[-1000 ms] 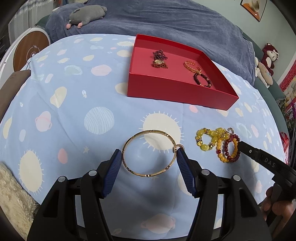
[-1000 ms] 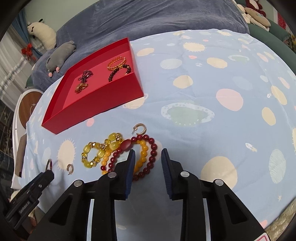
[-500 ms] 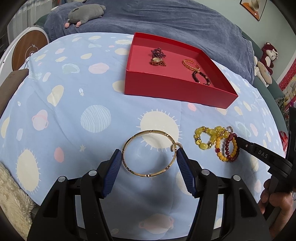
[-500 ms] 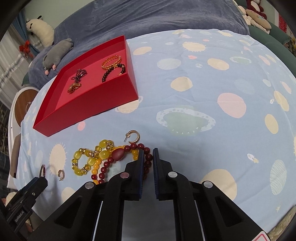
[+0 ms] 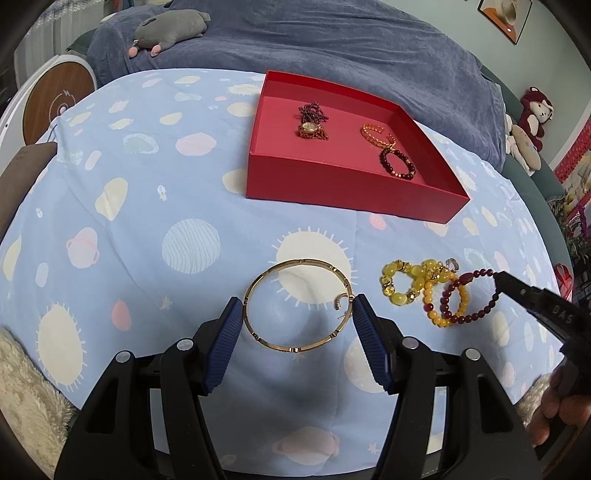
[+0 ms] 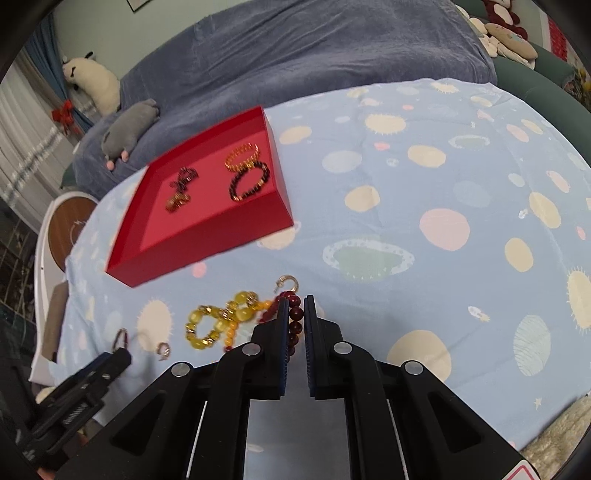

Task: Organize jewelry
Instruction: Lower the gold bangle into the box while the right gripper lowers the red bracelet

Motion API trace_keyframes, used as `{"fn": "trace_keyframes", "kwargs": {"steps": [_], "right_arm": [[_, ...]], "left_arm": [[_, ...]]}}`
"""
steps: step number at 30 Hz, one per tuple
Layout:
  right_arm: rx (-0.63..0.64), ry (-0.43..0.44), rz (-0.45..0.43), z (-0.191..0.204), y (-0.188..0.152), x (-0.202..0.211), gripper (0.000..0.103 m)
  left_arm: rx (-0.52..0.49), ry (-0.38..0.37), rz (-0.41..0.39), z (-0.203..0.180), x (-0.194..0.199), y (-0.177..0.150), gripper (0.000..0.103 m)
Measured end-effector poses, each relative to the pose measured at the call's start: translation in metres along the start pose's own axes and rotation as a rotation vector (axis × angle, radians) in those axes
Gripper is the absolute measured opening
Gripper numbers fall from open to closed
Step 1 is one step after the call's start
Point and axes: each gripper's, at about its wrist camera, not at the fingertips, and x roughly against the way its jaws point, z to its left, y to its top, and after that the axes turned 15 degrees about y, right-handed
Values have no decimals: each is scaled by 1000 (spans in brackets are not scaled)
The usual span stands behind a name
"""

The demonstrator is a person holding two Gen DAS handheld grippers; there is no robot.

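A red tray [image 5: 354,201] [image 6: 207,242] sits on the blue patterned cloth and holds a watch with dark beads [image 5: 312,125], a gold bracelet [image 5: 373,131] and a dark bead bracelet [image 5: 397,162]. My left gripper [image 5: 298,314] is open around a thin gold bangle [image 5: 295,341], with a small hoop earring [image 5: 341,301] inside the ring. My right gripper [image 6: 295,308] [image 5: 496,277] is shut on the dark red bead bracelet [image 6: 295,325] [image 5: 476,314] and lifts one side. Yellow and orange bead bracelets [image 5: 410,282] [image 6: 221,321] lie beside it.
A gold hoop earring [image 6: 286,282] lies just beyond my right fingers. A grey plush toy [image 5: 166,29] lies on the dark blue blanket [image 5: 332,40] behind the cloth. A round wooden board [image 5: 55,99] stands at the far left. A fluffy rug [image 5: 26,398] borders the near edge.
My right gripper closed on the dark red bead bracelet and pulled it up and away from the yellow beads. My left gripper stayed open around the bangle; the small earring shifted slightly.
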Motion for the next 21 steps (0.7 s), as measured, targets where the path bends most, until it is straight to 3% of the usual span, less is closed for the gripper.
{"fn": "trace_keyframes", "kwargs": {"steps": [9,21], "right_arm": [[47,62,-48,27,34,20,8],[121,157,-72,73,101,-14,8]], "left_arm": [[-1,-22,-25,-2,14,24,59],[-3,-47,-97,-19,12,111,59]]}}
